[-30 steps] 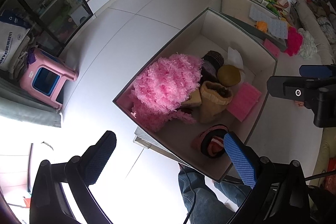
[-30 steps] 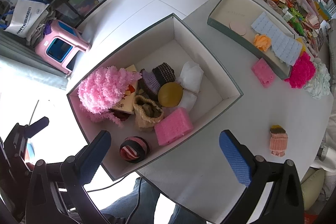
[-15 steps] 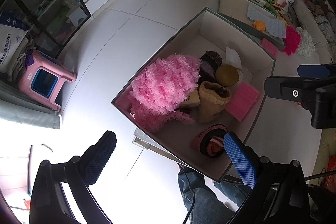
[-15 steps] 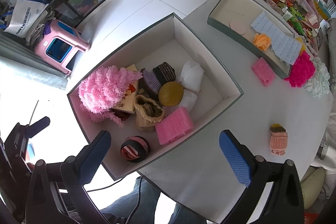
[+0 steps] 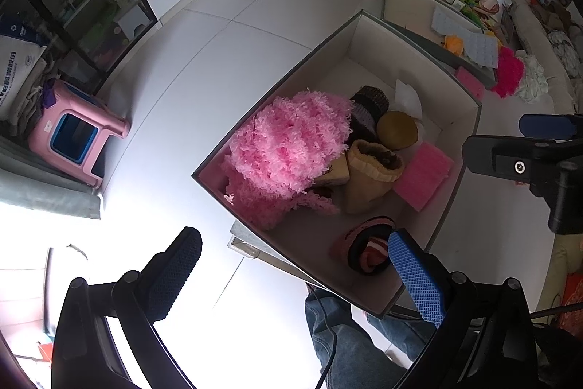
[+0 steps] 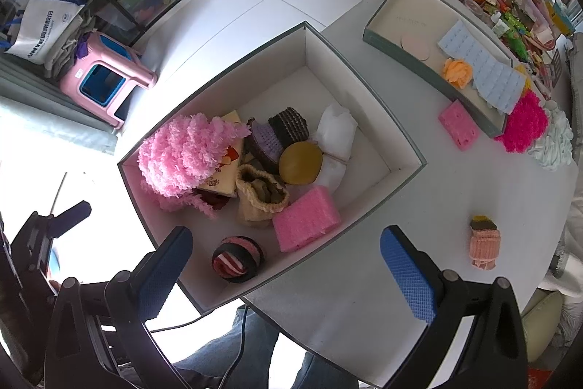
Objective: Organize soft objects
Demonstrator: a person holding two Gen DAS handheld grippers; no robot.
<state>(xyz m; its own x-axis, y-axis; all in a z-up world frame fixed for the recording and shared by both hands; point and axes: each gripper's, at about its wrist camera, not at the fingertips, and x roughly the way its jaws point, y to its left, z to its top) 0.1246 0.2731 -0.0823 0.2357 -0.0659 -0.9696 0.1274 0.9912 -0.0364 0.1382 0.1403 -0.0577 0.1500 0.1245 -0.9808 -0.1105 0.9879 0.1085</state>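
A white open box (image 6: 364, 72) (image 5: 368, 35) on the table holds soft things: a fluffy pink piece (image 6: 186, 155) (image 5: 291, 141), a pink sponge (image 6: 306, 223) (image 5: 422, 175), a tan knit pouch (image 6: 260, 195), a yellow round pad (image 6: 300, 163), a striped knit ball (image 6: 238, 257) (image 5: 366, 250). A peach knit roll (image 6: 482, 241), a second pink sponge (image 6: 457, 124) and a magenta fluffy piece (image 6: 524, 123) lie on the table outside. My left gripper (image 5: 295, 272) and right gripper (image 6: 286, 267) are open and empty, above the box's near edge.
A flat green tray (image 6: 386, 24) at the back holds an orange knit piece (image 6: 457, 70) and a blue sheet. A white fluffy cloth (image 6: 554, 144) lies at the right. A pink stool (image 6: 105, 79) stands on the floor at the left. Clutter fills the far table end.
The left gripper has drifted slightly, so the box sits a little lower in its view. Nothing was picked up or let go.
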